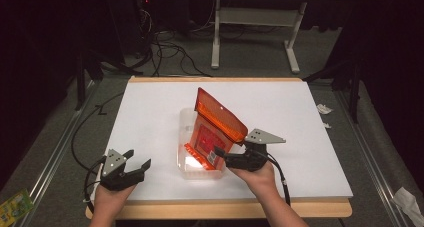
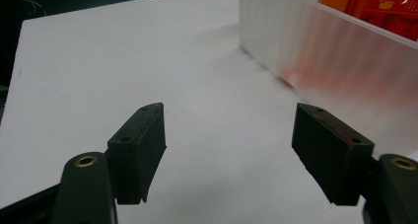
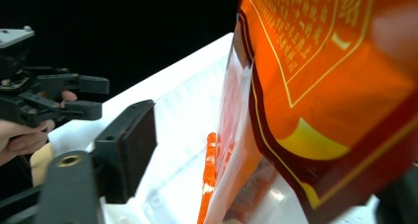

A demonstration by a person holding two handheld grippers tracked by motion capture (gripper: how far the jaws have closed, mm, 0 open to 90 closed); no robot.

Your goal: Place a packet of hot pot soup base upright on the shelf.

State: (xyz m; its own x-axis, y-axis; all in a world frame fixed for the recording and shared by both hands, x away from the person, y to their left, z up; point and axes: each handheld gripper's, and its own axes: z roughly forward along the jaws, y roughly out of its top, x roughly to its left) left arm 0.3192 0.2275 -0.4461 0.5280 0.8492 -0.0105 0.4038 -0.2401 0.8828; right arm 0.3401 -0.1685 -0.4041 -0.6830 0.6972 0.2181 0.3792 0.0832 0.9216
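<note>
My left gripper [image 1: 134, 168] idles with jaws apart at lower left. My right gripper [image 1: 223, 155], jaws spread, flanks the orange packet [image 1: 215, 129] standing in the clear bin [image 1: 184, 137] mid-frame on the white surface [image 1: 150, 112]; placement looks done, retreat remains

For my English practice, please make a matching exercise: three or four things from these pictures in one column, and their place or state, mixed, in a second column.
Things:
1. orange bag
2. clear plastic bin
3. left gripper
4. right gripper

Place or state:
A. lies on the white table, with something standing inside it
B. jaws open over bare table, beside the bin
C. stands tilted in the bin
D. jaws open at the bag's lower edge

Pairs: 1-C, 2-A, 3-B, 4-D
</note>
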